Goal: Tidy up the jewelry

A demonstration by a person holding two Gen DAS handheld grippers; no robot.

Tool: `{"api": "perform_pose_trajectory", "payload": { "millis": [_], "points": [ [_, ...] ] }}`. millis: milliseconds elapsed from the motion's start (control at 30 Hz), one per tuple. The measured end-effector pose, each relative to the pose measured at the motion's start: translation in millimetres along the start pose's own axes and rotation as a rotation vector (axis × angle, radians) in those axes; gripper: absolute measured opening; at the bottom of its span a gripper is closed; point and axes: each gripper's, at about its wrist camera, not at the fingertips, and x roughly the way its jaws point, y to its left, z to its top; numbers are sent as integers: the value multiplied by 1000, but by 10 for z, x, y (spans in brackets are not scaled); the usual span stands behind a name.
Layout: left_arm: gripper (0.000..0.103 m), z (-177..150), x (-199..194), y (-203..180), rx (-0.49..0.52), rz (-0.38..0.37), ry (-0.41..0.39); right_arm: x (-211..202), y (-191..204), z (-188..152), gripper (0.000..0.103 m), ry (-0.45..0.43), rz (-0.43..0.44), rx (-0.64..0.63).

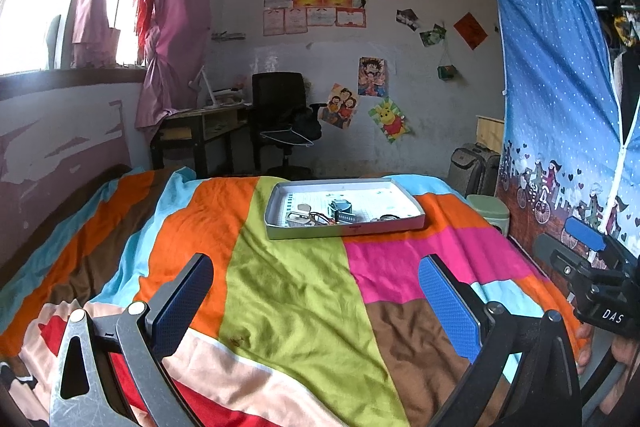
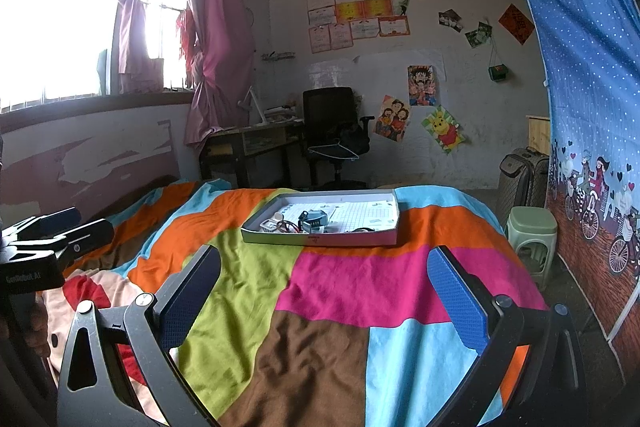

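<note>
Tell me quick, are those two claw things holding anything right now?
Left gripper: open, holding nothing, above the bedspread.
Right gripper: open, holding nothing, short of the tray.

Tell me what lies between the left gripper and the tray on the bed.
Only bare patchwork bedspread lies between the left gripper and the tray; nothing rests there, as the left wrist view shows.

Home bedroom. Patchwork bedspread (image 1: 288, 291) near; desk (image 1: 200, 125) and office chair (image 1: 280, 111) at far wall; pink curtains (image 1: 176, 19) far left; cartoon posters (image 1: 372, 77); suitcase (image 2: 520, 175) right.
</note>
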Motion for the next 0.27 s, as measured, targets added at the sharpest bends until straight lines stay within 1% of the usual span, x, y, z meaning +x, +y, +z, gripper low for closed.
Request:
{"api": "perform_pose_trajectory", "payload": {
  "millis": [267],
  "points": [
    [103,12,8,39,-7,4,2,-6,6,-6,102,1,0,0]
  ]
}}
